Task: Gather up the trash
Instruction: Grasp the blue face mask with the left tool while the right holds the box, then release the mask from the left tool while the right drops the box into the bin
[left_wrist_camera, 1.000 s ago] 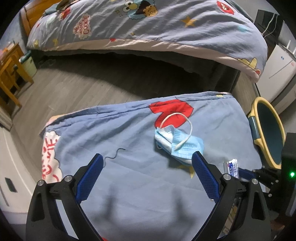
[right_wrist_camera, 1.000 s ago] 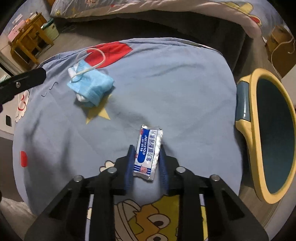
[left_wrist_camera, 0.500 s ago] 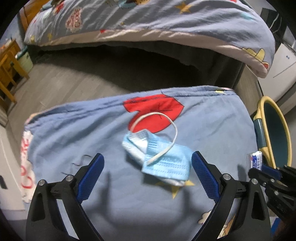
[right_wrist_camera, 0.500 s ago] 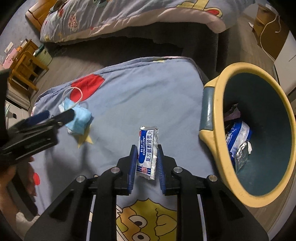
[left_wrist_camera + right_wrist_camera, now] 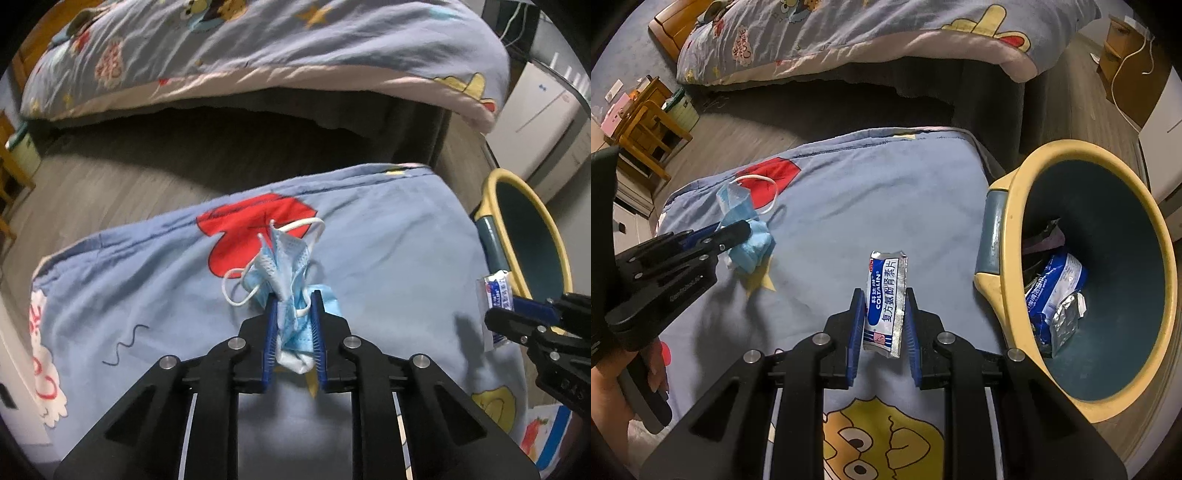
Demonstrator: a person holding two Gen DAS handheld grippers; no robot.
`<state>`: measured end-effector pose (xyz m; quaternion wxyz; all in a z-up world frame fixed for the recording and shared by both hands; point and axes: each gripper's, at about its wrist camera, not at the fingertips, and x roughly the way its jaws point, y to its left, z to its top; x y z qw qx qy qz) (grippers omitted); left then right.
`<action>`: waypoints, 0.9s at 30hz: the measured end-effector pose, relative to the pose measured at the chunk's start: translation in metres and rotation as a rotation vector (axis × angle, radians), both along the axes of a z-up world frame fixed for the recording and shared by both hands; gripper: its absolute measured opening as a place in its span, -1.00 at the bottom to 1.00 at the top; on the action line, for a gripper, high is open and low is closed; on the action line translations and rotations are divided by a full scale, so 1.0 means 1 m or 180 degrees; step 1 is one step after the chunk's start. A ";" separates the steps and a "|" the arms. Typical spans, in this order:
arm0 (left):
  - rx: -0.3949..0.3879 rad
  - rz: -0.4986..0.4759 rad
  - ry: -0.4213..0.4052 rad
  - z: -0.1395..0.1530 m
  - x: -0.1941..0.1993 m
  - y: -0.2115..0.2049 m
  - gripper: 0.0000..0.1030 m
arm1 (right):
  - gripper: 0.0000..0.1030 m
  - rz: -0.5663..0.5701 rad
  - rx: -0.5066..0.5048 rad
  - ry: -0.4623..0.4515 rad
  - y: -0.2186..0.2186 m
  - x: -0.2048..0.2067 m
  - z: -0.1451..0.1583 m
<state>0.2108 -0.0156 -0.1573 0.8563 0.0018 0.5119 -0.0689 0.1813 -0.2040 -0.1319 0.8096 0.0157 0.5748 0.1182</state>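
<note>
My left gripper (image 5: 293,299) is shut on a crumpled blue face mask (image 5: 288,266) with white ear loops, over the blue cartoon blanket (image 5: 388,240). From the right wrist view the mask (image 5: 746,236) sits in the left gripper (image 5: 738,230) at the left. My right gripper (image 5: 884,295) is shut on a white and blue medicine sachet (image 5: 884,299), held upright above the blanket. The sachet also shows in the left wrist view (image 5: 496,295) at the right edge. The yellow-rimmed trash bin (image 5: 1008,236) stands just right of the right gripper, with wrappers (image 5: 1056,291) inside.
A bed with a cartoon quilt (image 5: 258,55) lies across the back, with dark floor between. Wooden furniture (image 5: 646,125) stands at the far left. A white cabinet (image 5: 543,110) stands behind the bin. The blanket's right edge borders the bin.
My left gripper closed on the face mask, which now stands bunched between the fingers. My right gripper with the sachet moved toward the bin, which fills more of its view.
</note>
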 end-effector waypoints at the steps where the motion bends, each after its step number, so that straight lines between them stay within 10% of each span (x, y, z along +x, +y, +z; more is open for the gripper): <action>1: -0.0001 -0.0009 -0.0028 0.003 -0.002 -0.001 -0.65 | -0.60 0.0003 0.0003 -0.0010 0.000 -0.001 0.002; 27: -0.0120 -0.0479 -0.0270 0.067 -0.054 -0.100 -0.64 | -0.60 -0.0356 0.0352 -0.0277 -0.088 -0.018 0.076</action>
